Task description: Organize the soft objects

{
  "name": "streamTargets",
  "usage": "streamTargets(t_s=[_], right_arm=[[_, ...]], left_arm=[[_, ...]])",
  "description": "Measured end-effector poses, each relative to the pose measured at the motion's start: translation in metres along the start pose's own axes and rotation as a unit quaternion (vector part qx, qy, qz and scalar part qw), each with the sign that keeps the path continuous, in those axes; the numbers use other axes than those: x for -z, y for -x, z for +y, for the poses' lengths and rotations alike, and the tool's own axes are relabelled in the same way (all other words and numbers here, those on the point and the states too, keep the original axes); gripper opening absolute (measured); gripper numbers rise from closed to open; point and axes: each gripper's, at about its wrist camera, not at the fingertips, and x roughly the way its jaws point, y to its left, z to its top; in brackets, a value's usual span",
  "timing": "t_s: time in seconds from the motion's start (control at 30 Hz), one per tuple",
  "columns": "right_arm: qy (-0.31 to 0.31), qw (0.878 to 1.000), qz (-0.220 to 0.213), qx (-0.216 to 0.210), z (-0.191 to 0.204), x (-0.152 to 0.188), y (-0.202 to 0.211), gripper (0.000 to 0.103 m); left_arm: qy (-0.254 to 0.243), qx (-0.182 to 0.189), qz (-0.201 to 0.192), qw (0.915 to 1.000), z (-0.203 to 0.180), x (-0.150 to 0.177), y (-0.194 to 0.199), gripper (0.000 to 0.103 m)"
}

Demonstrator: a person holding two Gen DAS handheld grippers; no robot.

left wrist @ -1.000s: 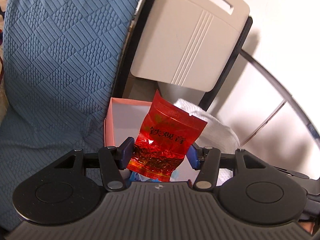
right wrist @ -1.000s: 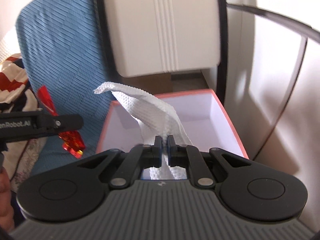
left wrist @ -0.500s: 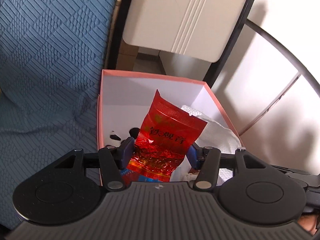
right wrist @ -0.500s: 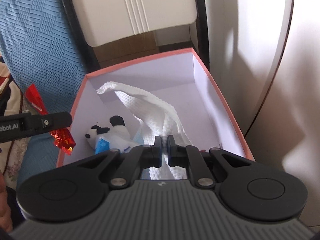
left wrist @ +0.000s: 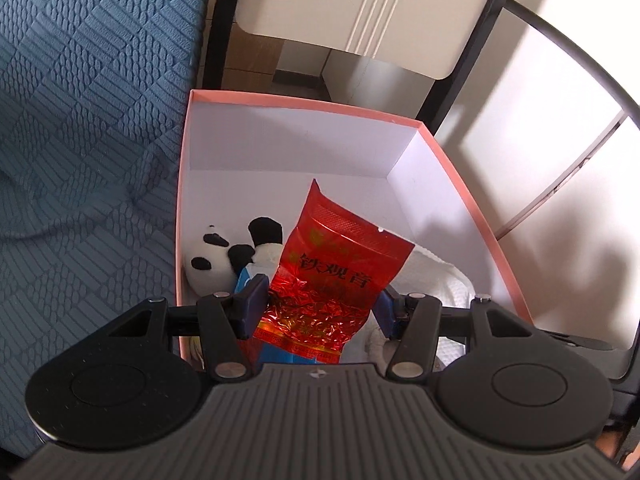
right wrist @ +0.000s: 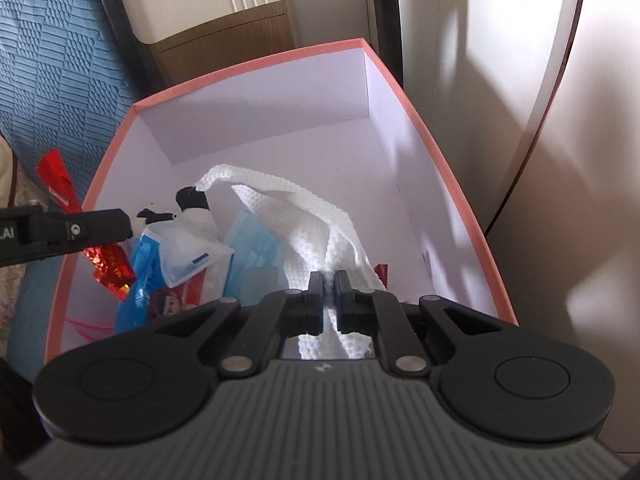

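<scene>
Risk: red tea packet [left wrist: 334, 276] catching on pink box [left wrist: 304, 101] left rim or landing on panda plush [left wrist: 216, 256] if dropped early; white cloth [right wrist: 316, 216] trailing over near rim, since loose end droops

Left gripper [left wrist: 320, 304] half-open, clamping packet by both side edges, packet upright above box interior

Right gripper [right wrist: 329, 300] nearly closed, pinching cloth, bulk draped ahead inside box beside blue mask [right wrist: 252, 248]
</scene>
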Motion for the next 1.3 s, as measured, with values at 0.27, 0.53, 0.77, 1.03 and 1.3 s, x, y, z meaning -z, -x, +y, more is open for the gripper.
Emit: streamTargets(t_s=[0.27, 0.53, 0.77, 1.03, 1.3], right_arm=[[-0.006, 1.000, -0.003, -0.002, -0.005, -0.007, 0.010, 0.013], [0.006, 0.999, -0.041, 0.008, 0.003, -0.020, 0.046, 0.045], [0.002, 0.996, -0.092, 0.003, 0.014, -0.030, 0.096, 0.047], [0.000, 0.992, -0.129, -0.001, 0.033, -0.019, 0.144, 0.047], [0.013, 0.988, -0.154, 0.005, 0.057, 0.007, 0.179, 0.047]], left_arm=[[-0.012, -0.004, 0.007, 0.9999, -0.009, -0.006, 0.003, 0.080], [-0.030, 0.000, -0.038, 0.9988, -0.021, -0.017, 0.048, 0.085], [-0.041, 0.014, -0.095, 0.9946, -0.028, -0.023, 0.106, 0.085], [-0.067, 0.032, -0.136, 0.9879, -0.035, -0.016, 0.164, 0.085], [-0.081, 0.043, -0.163, 0.9824, -0.031, 0.003, 0.202, 0.085]])
